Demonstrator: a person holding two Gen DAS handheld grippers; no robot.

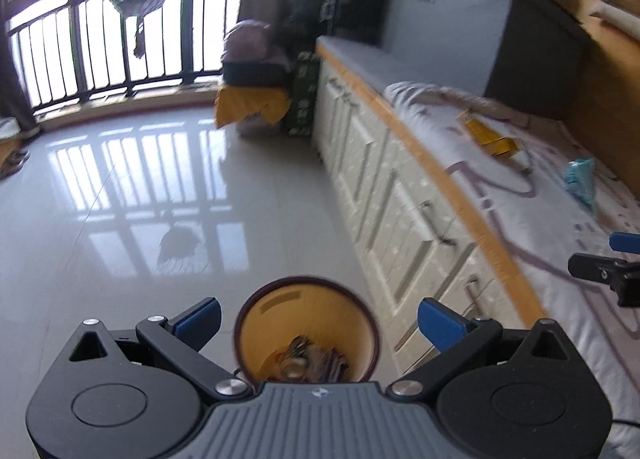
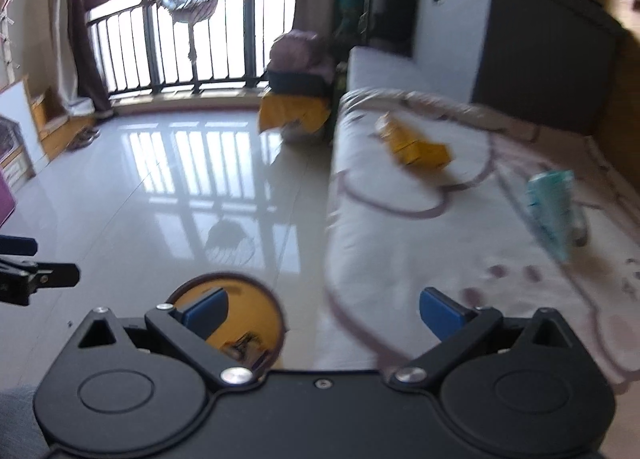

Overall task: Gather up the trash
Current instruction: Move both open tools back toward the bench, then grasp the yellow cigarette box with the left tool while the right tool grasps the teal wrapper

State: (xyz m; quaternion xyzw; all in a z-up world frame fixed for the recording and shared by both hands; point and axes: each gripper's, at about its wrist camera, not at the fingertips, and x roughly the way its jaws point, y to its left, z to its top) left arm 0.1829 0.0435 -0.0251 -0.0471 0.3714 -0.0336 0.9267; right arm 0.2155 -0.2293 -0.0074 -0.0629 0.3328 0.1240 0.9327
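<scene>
A round waste bin with a yellow inside and dark rim stands on the floor below my left gripper, which is open and empty; trash lies at the bin's bottom. In the right wrist view the same bin shows under the left finger of my right gripper, also open and empty. On the white patterned cloth lie a yellow box and a teal packet. The left wrist view shows the yellow box and teal packet too, with my right gripper's fingers at the right edge.
A long white cabinet with a wooden edge carries the cloth. A grey and black storage box sits at its far end. A bag pile stands by the balcony railing. Glossy floor tiles spread to the left.
</scene>
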